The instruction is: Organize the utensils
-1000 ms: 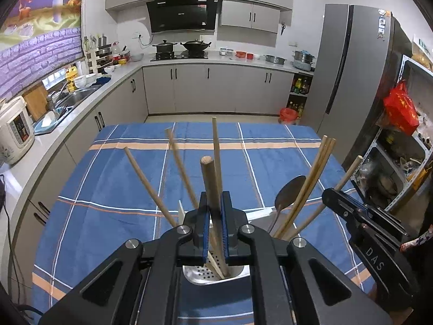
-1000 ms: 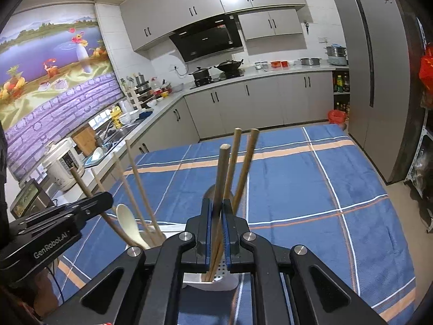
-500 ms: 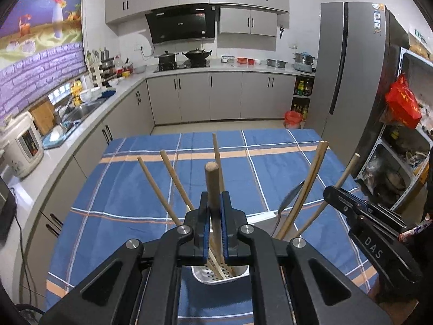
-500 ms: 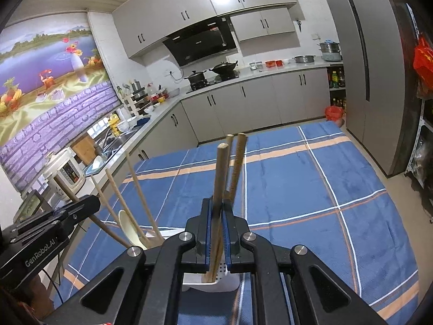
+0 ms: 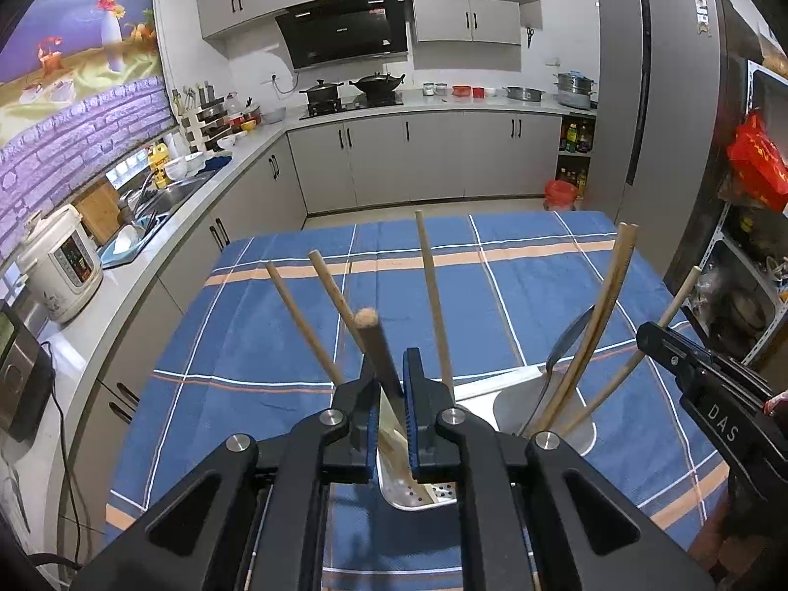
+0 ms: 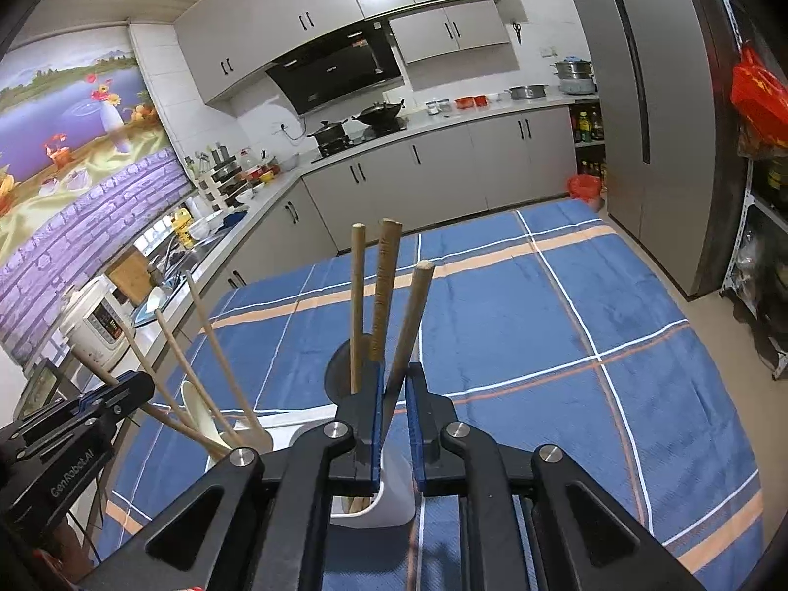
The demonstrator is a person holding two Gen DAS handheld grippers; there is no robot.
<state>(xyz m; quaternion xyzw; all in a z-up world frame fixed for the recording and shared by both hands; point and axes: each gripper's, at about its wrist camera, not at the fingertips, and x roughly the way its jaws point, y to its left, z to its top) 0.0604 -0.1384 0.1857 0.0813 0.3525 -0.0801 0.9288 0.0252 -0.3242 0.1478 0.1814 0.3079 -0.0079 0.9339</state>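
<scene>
Two utensil holders stand side by side on the blue plaid tablecloth. My left gripper hovers over a perforated steel holder; its jaws have parted and a wooden chopstick leans loose between them. Several other chopsticks stand in that holder. My right gripper hovers over a white holder; its jaws are parted around a wooden chopstick that tilts right. Two more chopsticks and a metal spoon stand in the white holder.
The table's left edge runs near a kitchen counter with a rice cooker and a sink. A grey fridge and a shelf with a red bag stand to the right. Each gripper shows in the other's view.
Both grippers have opened and risen a little. The chopstick in each one has been let go and now leans loosely in its holder.
</scene>
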